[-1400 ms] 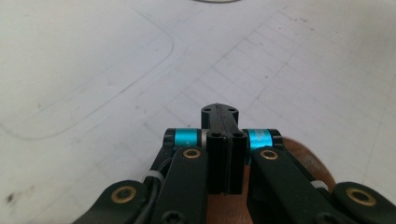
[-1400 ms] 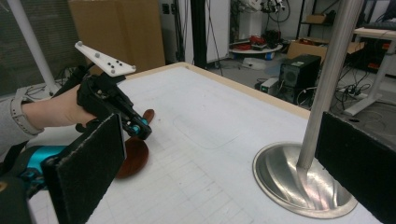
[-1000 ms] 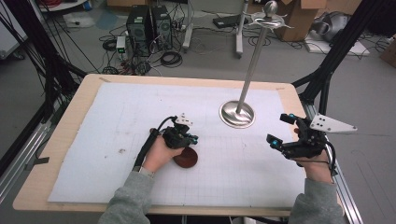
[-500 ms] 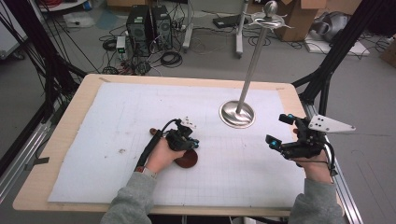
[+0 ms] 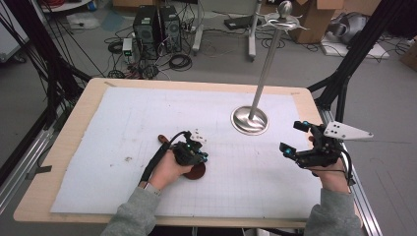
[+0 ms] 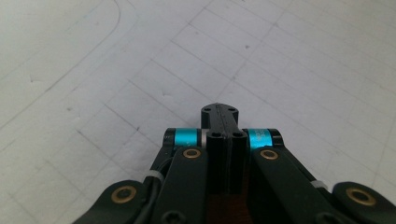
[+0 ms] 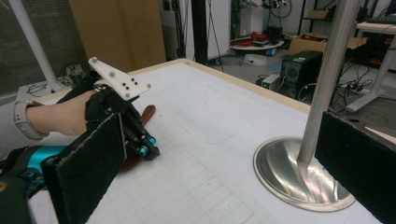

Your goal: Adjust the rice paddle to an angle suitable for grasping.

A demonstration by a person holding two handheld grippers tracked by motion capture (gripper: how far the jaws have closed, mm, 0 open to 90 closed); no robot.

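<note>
While the left gripper (image 5: 200, 158) (jaws pressed together) rests low, the right gripper (image 5: 294, 138) hovers wide apart.

Both forearms wear grey sleeves (image 5: 133, 216), low in the high view, and a pale watch strap (image 7: 21, 120) circles the left wrist at the left edge of the right gripper view. The left claw (image 6: 220, 112) is black, with cyan bands, brass-coloured rivets and small screws on its linkage, and a white three-cornered plate (image 7: 119, 79) dotted with dark holes. A black cable (image 5: 157, 152) trails from it. The right claw (image 5: 293, 139), at the right of the high view, is black with cyan accents, rough dark pads (image 7: 88, 163) and a pale triangular plate (image 5: 346, 131).
</note>
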